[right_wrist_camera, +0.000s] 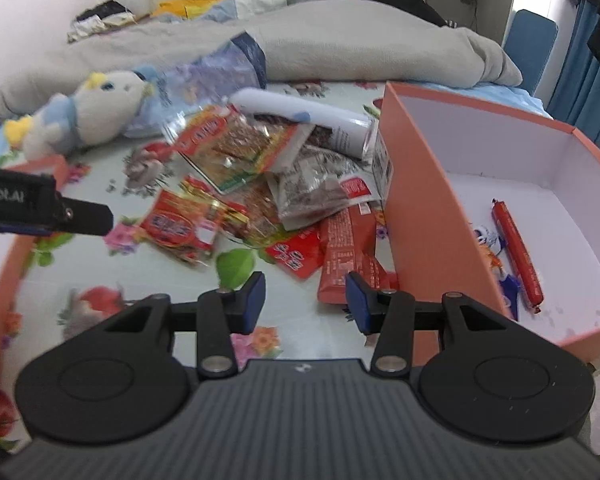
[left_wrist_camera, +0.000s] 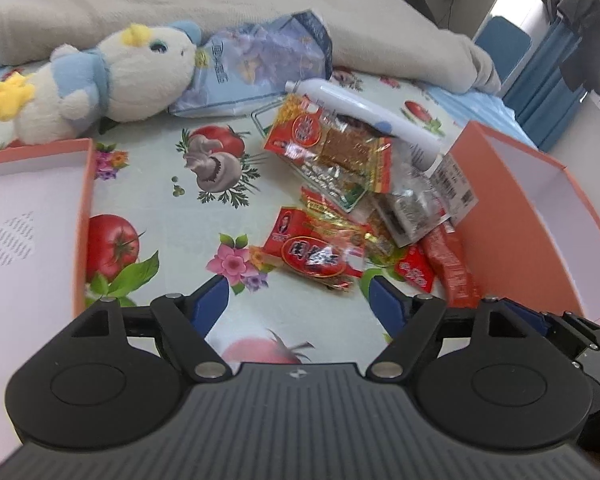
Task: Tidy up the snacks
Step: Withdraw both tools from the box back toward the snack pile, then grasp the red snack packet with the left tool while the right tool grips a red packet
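two grippers hang over a heap of snack packets on the flower-and-tomato printed sheet (left_wrist_camera: 160, 200), and both stand with jaws apart and nothing between them. the left gripper (left_wrist_camera: 298, 300) points at the crinkly red-and-gold foil packet with a round label (left_wrist_camera: 314, 258), which lies at the near edge of the pile. the right gripper (right_wrist_camera: 306, 300) sits just short of the long flat red wrapper (right_wrist_camera: 346, 256), beside the orange cardboard box with a white inside (right_wrist_camera: 420, 216), where a red sausage stick (right_wrist_camera: 516, 252) already lies.

the likeliest trouble is the overlap. the packets lie on one another, so closing on one corner could drag a neighbour along or spill the stack. slick foil may also slide out of the blue pads (right_wrist_camera: 254, 300) if pinched near an edge. the white plastic tube (left_wrist_camera: 374, 118) rests on top of the far packets and could roll if they shift. the long wrapper lies close against the box wall, so a finger may catch that wall. the second orange box (left_wrist_camera: 32, 216) at the left looks empty in what shows.
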Tool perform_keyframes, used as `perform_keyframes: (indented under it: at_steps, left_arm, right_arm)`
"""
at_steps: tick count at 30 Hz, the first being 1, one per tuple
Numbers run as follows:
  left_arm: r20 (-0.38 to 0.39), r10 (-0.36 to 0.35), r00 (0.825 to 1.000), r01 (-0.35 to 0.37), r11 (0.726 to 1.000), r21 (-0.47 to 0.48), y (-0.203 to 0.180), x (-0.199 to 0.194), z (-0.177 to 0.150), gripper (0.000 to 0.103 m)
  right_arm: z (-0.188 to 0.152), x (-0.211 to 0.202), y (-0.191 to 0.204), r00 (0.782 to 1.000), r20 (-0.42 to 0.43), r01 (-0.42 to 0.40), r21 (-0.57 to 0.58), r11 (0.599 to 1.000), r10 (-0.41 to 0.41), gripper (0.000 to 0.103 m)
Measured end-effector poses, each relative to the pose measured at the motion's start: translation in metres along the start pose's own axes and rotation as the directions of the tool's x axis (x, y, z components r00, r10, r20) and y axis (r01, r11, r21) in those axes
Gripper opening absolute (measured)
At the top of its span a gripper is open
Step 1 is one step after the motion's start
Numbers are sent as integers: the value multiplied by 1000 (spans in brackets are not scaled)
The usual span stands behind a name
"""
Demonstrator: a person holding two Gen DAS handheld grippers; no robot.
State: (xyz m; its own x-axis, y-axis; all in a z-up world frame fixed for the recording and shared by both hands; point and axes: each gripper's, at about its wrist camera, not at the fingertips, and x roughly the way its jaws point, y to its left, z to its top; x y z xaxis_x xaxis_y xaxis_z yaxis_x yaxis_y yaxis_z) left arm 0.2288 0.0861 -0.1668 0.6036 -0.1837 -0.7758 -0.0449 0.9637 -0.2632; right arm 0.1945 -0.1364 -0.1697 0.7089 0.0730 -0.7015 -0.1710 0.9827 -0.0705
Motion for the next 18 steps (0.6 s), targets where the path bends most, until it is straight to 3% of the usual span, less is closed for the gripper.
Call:
perform_keyframes:
  at_steps: [6,15,18]
  left_arm:
    - [-32,-36,999,36,999,20,11,32,3,82]
    - [-82,-73,994,81,992,94,5,69,17,89]
    - [-56,-93,994,100,986,132,-1,75,22,89]
  right_arm:
    - [-10,23,10,999,-9,31,-66,997,-32,47]
    - [2,36,13,996,33,84,-120,989,-81,45]
    - [7,44,12,995,35,102,-121,987,-98,45]
